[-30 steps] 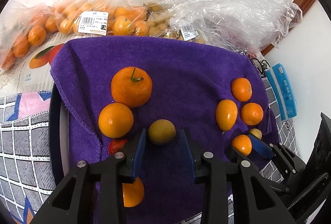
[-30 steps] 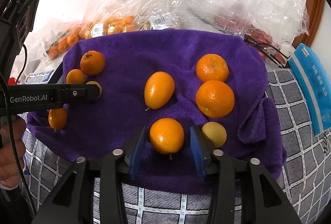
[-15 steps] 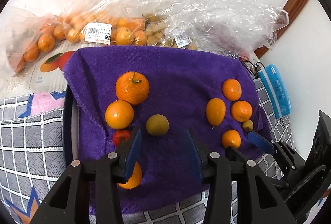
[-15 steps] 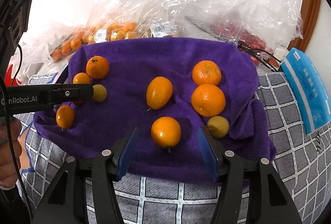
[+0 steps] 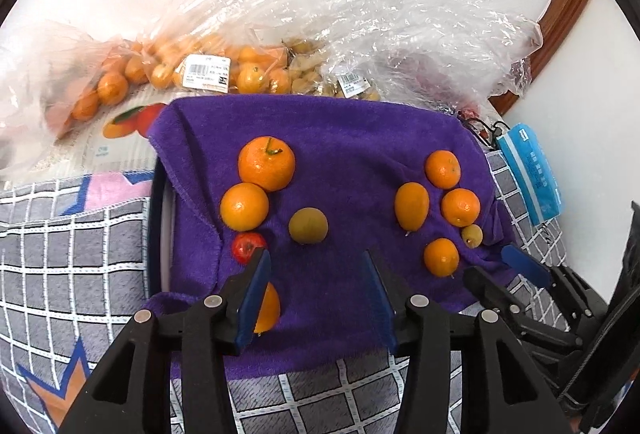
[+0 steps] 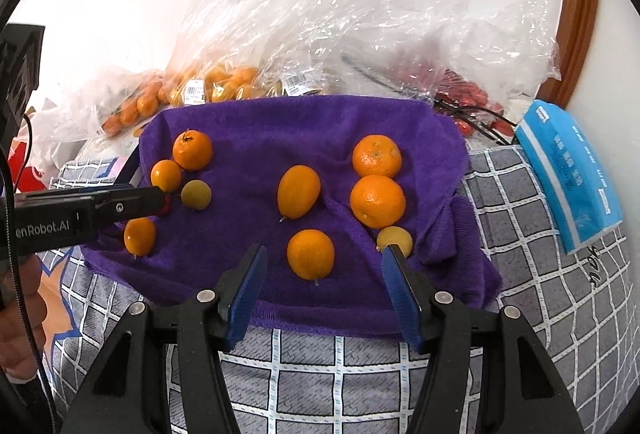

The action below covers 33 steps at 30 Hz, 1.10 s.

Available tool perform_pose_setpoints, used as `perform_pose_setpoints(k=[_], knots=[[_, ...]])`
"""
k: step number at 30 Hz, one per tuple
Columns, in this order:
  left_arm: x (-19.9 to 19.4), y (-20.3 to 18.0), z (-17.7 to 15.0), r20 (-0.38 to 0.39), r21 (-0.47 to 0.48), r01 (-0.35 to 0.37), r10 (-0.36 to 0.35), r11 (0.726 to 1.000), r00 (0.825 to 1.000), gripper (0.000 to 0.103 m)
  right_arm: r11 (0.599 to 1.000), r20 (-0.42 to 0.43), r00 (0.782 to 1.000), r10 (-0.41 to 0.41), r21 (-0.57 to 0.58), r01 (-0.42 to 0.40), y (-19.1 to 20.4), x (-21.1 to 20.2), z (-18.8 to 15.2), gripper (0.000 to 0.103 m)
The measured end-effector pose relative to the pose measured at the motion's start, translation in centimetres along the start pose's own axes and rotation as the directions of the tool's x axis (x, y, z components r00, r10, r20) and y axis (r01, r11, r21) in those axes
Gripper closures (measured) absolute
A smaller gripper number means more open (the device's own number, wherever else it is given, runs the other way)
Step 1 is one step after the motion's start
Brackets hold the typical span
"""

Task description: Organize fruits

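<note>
A purple towel (image 5: 352, 137) (image 6: 280, 129) holds two groups of fruit. On its left lie a stemmed orange (image 5: 266, 163), a smaller orange (image 5: 244, 206), a yellow-green fruit (image 5: 308, 226), a small red fruit (image 5: 247, 246) and an orange (image 5: 269, 308) partly behind my finger. On its right lie an oval orange (image 6: 299, 191), two round oranges (image 6: 377, 156) (image 6: 377, 200), a small orange (image 6: 310, 254) and a yellow fruit (image 6: 396, 240). My left gripper (image 5: 316, 266) is open and empty, just short of the yellow-green fruit. My right gripper (image 6: 324, 262) is open and empty, its fingertips flanking the small orange.
Clear plastic bags of oranges (image 5: 224, 69) and other fruit lie behind the towel against the wall. A blue tissue pack (image 6: 568, 169) lies at the right. A checked grey cloth (image 6: 320, 354) covers the table. A hand (image 6: 20, 314) holds the left gripper's handle.
Both grippers have opened wider and drawn back from the towel. The left let go of the yellow-green fruit and the right let go of the small orange; both fruits stay on the towel.
</note>
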<state>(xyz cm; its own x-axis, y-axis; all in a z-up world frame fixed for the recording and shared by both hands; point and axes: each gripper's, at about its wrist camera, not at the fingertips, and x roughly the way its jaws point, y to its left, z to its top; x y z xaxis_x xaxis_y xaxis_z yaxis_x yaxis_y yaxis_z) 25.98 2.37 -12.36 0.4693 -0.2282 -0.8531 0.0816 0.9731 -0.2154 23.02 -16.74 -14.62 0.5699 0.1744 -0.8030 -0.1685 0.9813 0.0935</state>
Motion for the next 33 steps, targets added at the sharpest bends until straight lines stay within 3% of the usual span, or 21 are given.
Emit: perform_pose_setpoints(k=[14, 20, 22, 33], knots=[[-2.7, -0.6, -1.4, 0.073, -0.001, -0.103, 0.103, 0.995, 0.992, 0.049, 0.999, -0.032, 0.998, -0.054, 0.004, 0.054, 0.2, -1.4, -0.1, 0.044], [-5.0, -1.4, -2.8, 0.1, 0.016, -0.114, 0.112, 0.993, 0.989, 0.049, 0.99, -0.009, 0.991, -0.136, -0.024, 0.136, 0.8, -3.4, -0.8, 0.018], [-5.8, -1.7, -3.3, 0.113, 0.012, -0.125, 0.123, 0.992, 0.986, 0.048, 0.99, 0.008, 0.99, -0.142, -0.023, 0.142, 1.0, -4.5, -1.0, 0.014], [-12.0, -3.0, -7.2, 0.234, -0.004, -0.15, 0.147, 0.989, 0.961, 0.036, 0.997, 0.122, 0.989, -0.078, 0.039, 0.073, 0.6, -11.0, -3.3, 0.013]])
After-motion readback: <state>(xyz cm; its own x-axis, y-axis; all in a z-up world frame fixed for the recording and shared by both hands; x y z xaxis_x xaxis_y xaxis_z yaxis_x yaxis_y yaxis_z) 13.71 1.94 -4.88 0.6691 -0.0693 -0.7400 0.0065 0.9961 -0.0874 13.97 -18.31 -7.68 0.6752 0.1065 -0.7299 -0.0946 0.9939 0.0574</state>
